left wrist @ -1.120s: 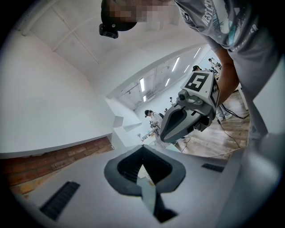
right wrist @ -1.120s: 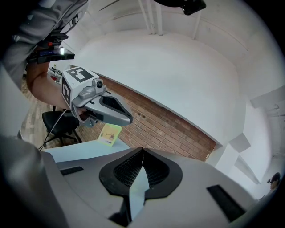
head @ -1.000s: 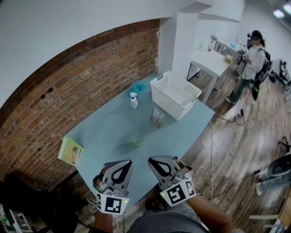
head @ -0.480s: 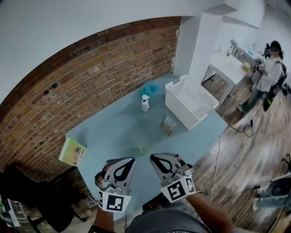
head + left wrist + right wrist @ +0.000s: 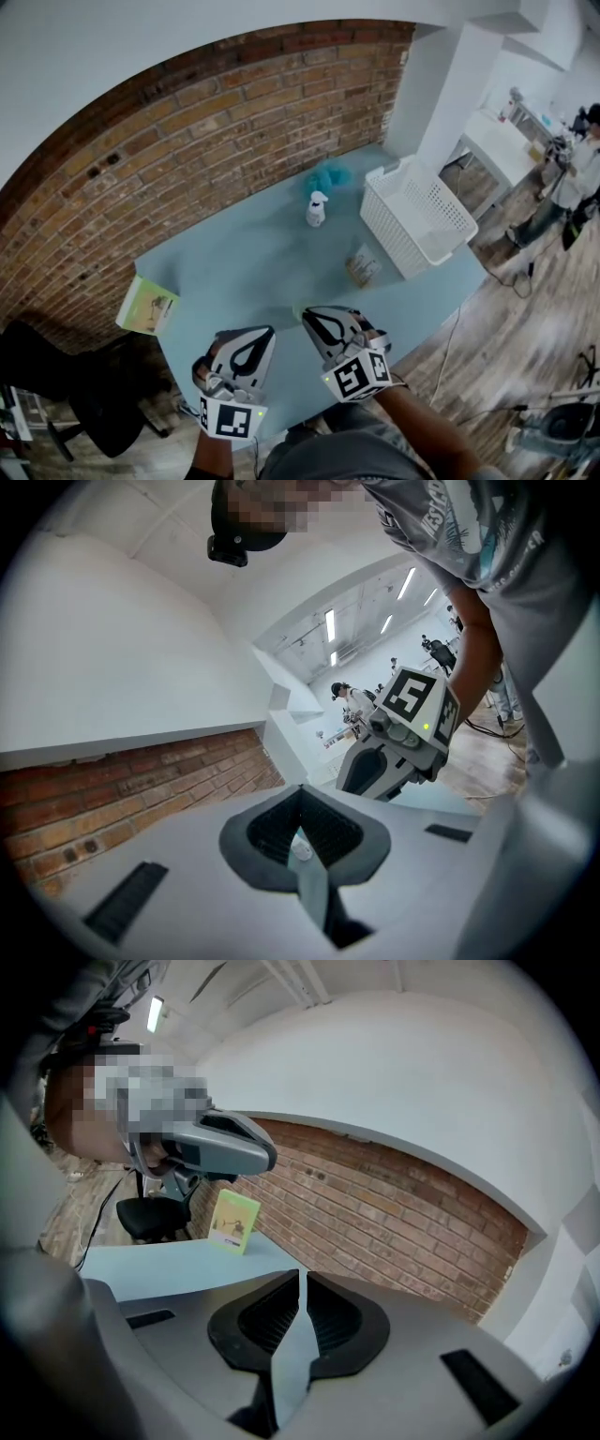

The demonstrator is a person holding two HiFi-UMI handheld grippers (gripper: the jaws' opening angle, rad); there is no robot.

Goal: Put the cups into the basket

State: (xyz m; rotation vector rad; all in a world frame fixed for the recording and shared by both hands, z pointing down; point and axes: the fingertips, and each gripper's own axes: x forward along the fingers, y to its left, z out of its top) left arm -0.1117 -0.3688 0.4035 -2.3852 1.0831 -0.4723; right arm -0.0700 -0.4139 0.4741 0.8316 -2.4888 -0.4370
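Observation:
On the light blue table (image 5: 244, 262) a patterned glass cup (image 5: 364, 267) stands just left of the white slatted basket (image 5: 417, 217), which sits at the table's right end. A faint clear cup (image 5: 298, 308) shows right at the tip of my right gripper (image 5: 317, 322), partly hidden by it. My left gripper (image 5: 251, 339) hangs beside it over the near table edge. Both are shut with nothing held. In the left gripper view the jaws (image 5: 300, 794) meet and the right gripper (image 5: 398, 738) shows beyond. The right gripper view shows its jaws (image 5: 302, 1279) closed.
A white spray bottle (image 5: 317, 208) and a teal fluffy thing (image 5: 330, 176) stand near the brick wall. A green book (image 5: 148, 305) leans at the table's left corner, also in the right gripper view as the book (image 5: 234, 1222). A person (image 5: 581, 169) stands far right by a white table.
The head view has swung, so the table, basket and cups shifted right in the picture. My right gripper has edged left and forward toward the clear cup; the left one is nearly still.

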